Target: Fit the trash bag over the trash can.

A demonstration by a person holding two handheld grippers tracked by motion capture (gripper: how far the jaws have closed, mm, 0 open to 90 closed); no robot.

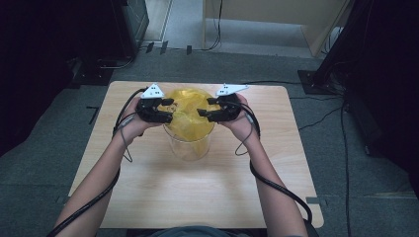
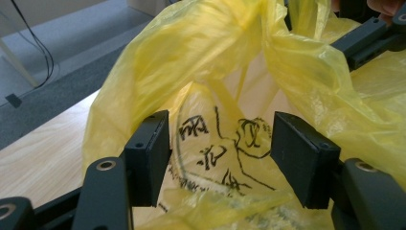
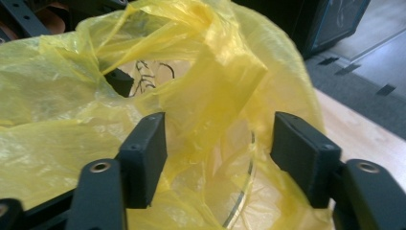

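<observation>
I see a yellow bag [image 1: 189, 111] draped over the mouth of a clear jar [image 1: 188, 143] that stands near the middle of the desk [image 1: 148, 187]. My left gripper [image 1: 169, 109] sits at the bag's left edge, my right gripper [image 1: 203, 109] at its right edge. In both gripper views the jaws stand apart, with bag film lying between them, not pinched. Black print [image 2: 220, 143] shows on the bag.
</observation>
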